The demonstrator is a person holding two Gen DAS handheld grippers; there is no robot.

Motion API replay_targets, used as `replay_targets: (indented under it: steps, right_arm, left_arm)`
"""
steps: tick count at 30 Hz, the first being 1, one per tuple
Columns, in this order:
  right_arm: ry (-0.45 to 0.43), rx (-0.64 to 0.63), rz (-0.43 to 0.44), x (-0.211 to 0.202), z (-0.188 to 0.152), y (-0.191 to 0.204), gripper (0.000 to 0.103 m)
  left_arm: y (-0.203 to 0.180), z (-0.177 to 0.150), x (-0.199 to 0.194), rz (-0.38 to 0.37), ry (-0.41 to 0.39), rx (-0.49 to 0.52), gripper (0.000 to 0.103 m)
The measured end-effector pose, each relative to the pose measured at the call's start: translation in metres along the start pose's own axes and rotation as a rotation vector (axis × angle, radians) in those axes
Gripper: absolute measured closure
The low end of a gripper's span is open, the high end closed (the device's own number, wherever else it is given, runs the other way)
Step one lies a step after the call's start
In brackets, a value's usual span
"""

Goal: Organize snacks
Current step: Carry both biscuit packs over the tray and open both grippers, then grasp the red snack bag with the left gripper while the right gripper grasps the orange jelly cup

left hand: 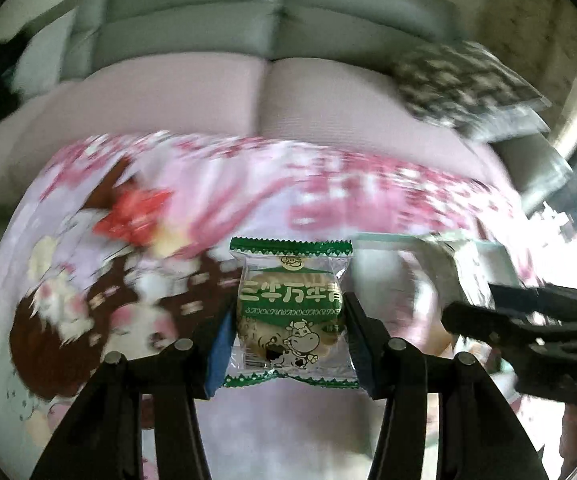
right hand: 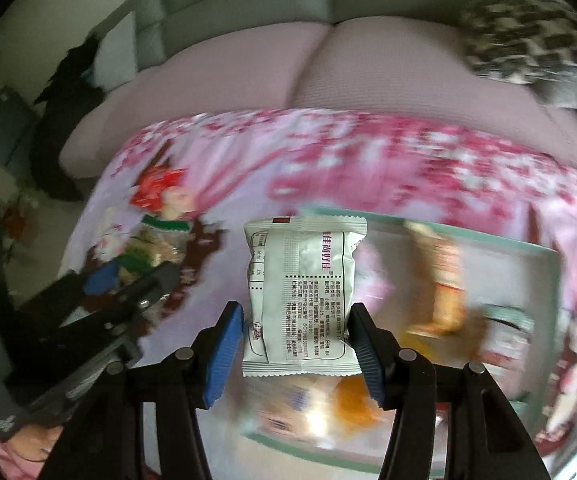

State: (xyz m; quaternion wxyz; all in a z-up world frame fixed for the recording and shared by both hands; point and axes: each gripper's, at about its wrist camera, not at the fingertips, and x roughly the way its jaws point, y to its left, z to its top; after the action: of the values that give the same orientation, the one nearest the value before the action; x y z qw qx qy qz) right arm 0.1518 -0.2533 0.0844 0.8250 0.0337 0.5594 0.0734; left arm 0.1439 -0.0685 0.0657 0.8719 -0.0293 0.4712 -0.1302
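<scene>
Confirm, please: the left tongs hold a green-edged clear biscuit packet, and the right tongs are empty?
Not quite. The right wrist view shows the right tongs shut on a white printed snack packet. The left tongs do hold the green-edged clear biscuit packet.

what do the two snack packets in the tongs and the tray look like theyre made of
Green-and-clear cow-print biscuit packet in the left tongs: thin glossy plastic film, see-through, with zigzag crimped ends. White printed snack packet in the right tongs: film too, opaque and matter, perhaps foil-lined, with a back seam and serrated ends. Pale mint-green shallow tray: probably rigid plastic or coated card; blur leaves it open.
</scene>
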Motion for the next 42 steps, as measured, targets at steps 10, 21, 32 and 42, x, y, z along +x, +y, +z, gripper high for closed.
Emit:
replay_targets:
  steps: [10, 21, 32, 42]
  right_arm:
    - [-0.013, 0.254, -0.141, -0.032, -0.036, -0.141, 0.045]
    - [0.076, 0.273, -0.166, -0.003, -0.047, -0.172, 0.035]
    - [-0.046, 0.062, -0.091, -0.013, 0.007, -0.064, 0.031]
    - [-0.003, -0.059, 0.212, 0.068, 0.064, 0.096, 0.031]
  left_arm:
    - [-0.111, 0.004, 0.029, -0.095, 0.062, 0.246, 0.05]
    - [-0.123, 0.003, 0.043, -0.119, 0.117, 0.27, 0.036]
    - [0.021, 0.043, 0.011, 0.027, 0.004, 0.039, 0.026]
    - [0.149, 0.069, 0.035, 0.167, 0.063, -0.126, 0.025]
